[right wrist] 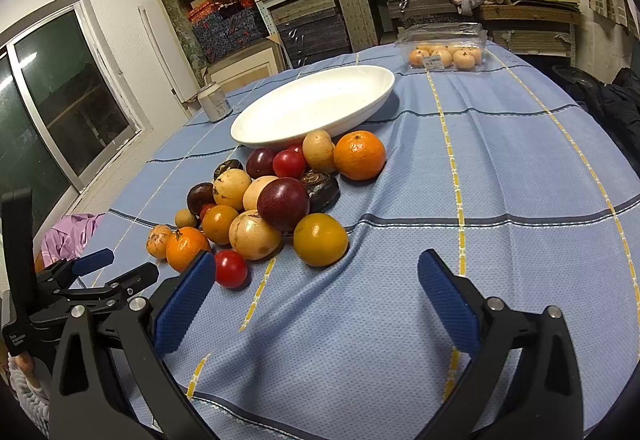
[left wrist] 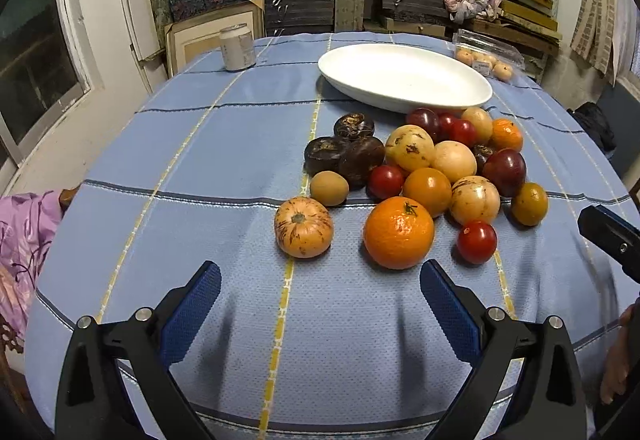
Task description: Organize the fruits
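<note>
A pile of mixed fruits lies on the blue tablecloth [left wrist: 200, 168] in front of an empty white oval dish [left wrist: 404, 76], which also shows in the right wrist view [right wrist: 312, 104]. Nearest my left gripper [left wrist: 320, 280] are an orange [left wrist: 398, 232], a striped yellow fruit [left wrist: 303, 226] and a red tomato [left wrist: 477, 242]. My left gripper is open and empty, just short of the orange. My right gripper [right wrist: 316, 272] is open and empty, close behind a yellow-orange fruit [right wrist: 320, 239] and a red tomato [right wrist: 231, 268]. The left gripper shows at the left of the right wrist view [right wrist: 116, 268].
A tin can [left wrist: 237, 47] stands at the far left of the table. A clear plastic box of small oranges [right wrist: 444, 48] sits at the far right. Shelves of boxes stand behind the table. A purple cloth [left wrist: 24, 232] lies off the left edge.
</note>
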A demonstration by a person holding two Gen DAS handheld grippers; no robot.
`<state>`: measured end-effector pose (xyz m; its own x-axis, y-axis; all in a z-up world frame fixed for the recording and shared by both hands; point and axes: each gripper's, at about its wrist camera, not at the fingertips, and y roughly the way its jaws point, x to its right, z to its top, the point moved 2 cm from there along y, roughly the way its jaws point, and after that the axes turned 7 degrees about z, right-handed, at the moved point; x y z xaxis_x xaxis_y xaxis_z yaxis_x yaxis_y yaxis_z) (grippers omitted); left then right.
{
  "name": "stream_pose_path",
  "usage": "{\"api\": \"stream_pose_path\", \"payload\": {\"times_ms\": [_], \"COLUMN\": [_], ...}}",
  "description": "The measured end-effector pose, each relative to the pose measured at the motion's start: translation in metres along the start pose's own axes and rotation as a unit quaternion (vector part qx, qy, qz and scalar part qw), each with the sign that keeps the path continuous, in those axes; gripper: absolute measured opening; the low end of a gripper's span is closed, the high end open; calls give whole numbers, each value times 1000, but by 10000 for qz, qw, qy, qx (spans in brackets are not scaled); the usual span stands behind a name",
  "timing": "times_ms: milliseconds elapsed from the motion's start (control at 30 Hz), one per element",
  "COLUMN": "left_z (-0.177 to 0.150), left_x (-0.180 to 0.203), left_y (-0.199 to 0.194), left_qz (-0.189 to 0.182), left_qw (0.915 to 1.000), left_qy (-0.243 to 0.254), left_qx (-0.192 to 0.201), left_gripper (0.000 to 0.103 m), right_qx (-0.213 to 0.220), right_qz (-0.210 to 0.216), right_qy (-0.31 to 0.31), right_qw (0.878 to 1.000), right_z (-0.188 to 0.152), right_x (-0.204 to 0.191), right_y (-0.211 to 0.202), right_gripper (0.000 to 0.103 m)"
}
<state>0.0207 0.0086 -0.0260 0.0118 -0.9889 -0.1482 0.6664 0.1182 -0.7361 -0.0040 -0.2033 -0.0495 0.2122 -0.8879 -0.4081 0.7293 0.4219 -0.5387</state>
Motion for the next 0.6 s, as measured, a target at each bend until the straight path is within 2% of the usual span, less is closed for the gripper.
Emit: {"api": "stream_pose_path", "payload": {"times_ms": [600], "left_z": [-5], "left_x": [2], "left_y": [12], "left_qz": [-138], "left_qw": [9998], "left_qy": [19], "left_qx": [-112], "left_gripper": [100], "right_qx": [-26], "right_qz": [-6], "right_qy": [14], "right_qw": [10000], "right_z": [-2], "right_x": [0], "right_y": [4], "right_gripper": [99]}}
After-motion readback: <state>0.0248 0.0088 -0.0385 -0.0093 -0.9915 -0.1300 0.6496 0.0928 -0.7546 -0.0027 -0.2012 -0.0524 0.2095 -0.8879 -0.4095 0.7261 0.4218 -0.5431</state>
